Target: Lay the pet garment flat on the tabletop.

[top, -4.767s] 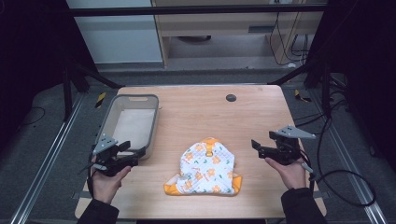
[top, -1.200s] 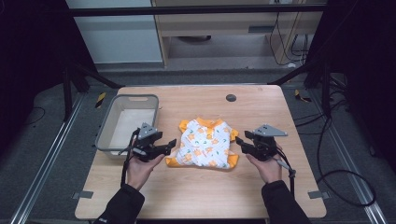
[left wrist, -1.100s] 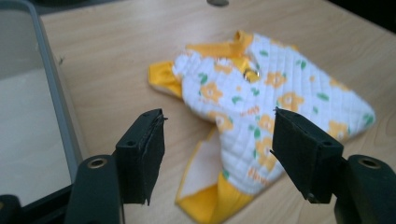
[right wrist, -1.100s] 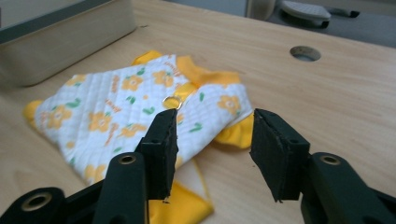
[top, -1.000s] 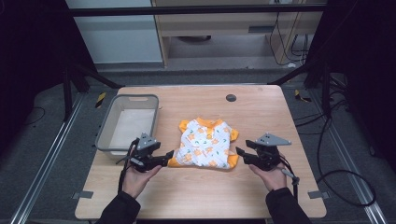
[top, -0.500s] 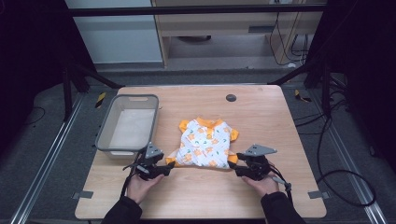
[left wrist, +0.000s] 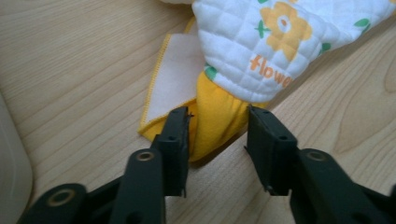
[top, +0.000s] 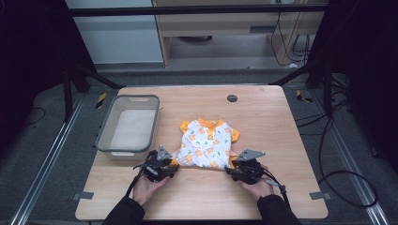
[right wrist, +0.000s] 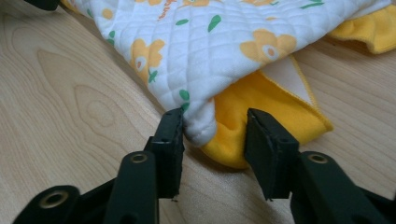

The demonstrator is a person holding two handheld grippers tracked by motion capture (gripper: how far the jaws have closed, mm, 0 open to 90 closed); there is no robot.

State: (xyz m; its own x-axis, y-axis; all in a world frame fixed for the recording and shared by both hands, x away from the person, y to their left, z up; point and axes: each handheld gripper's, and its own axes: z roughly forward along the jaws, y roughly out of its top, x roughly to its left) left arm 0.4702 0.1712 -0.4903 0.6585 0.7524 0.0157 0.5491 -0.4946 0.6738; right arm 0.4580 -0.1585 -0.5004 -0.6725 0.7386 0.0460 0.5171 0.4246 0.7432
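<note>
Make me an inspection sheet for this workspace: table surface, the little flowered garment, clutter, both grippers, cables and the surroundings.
Surface: wooden table, bare wood around the work.
Job's things: white quilted garment with orange flowers and orange trim, lying flat near the front edge.
Clutter: grey bin at the left; small dark round spot near the far edge.
Grippers: left gripper has just been closing, jaws astride an orange bottom corner, one pad touching, not clamped. Right gripper likewise at the other bottom corner.
Cables: one trails from each gripper; more lie on the floor at right.
Surroundings: dark frame, cabinets behind.
</note>
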